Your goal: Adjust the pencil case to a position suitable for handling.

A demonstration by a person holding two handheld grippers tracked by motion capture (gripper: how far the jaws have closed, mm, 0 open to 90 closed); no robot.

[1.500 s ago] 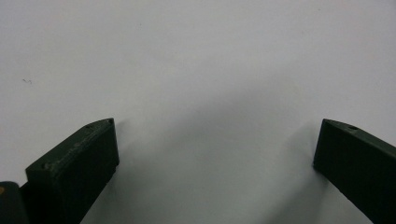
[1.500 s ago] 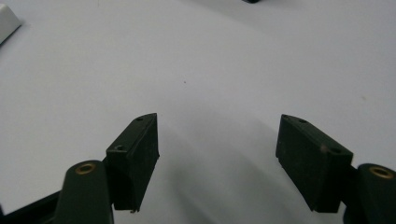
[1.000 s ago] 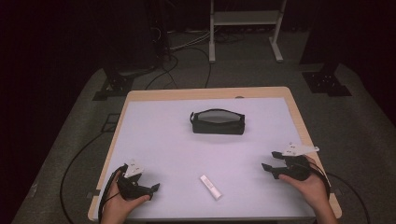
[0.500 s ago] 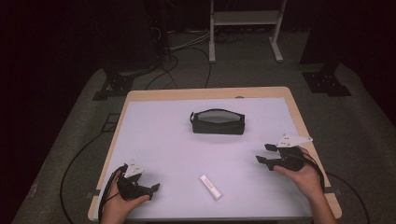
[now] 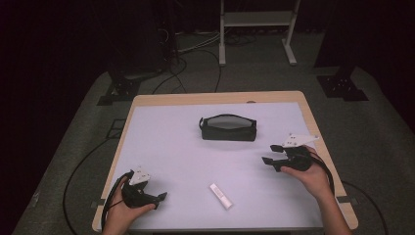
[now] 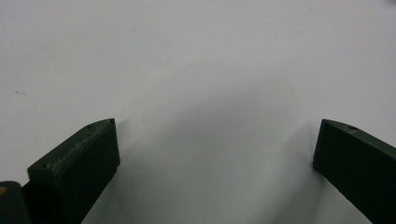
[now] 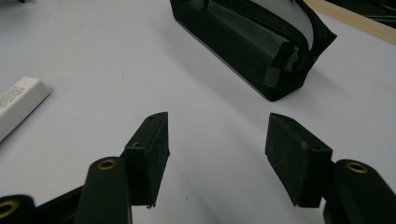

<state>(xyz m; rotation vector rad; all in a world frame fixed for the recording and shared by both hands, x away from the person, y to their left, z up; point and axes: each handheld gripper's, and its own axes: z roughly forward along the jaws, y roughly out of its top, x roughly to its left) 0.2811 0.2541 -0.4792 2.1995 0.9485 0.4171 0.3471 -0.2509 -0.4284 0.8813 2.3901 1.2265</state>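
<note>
A black zipped pouch [image 5: 227, 128] with a grey mesh top lies in the middle of the white table [image 5: 176, 147]; the right gripper view has its near end [image 7: 261, 42] just ahead. My right gripper [image 5: 270, 153] hovers to the pouch's right, open, nothing between its jaws [image 7: 217, 140]. A small white oblong box [image 5: 220, 196] lies near the front edge, and its end shows at the left of the right gripper view [image 7: 18, 105]. My left gripper [image 5: 159, 198] rests at the front left corner, open over bare table [image 6: 215, 135].
The table has a wooden rim [image 5: 215, 98]. Behind it stand a metal frame [image 5: 257, 29] and dark stands with cables on the grey floor [image 5: 191, 58]. A black foot plate [image 5: 342, 85] sits at the back right.
My right gripper has moved left and away from me, toward the pouch's right end. The left gripper, pouch and white box have stayed in place.
</note>
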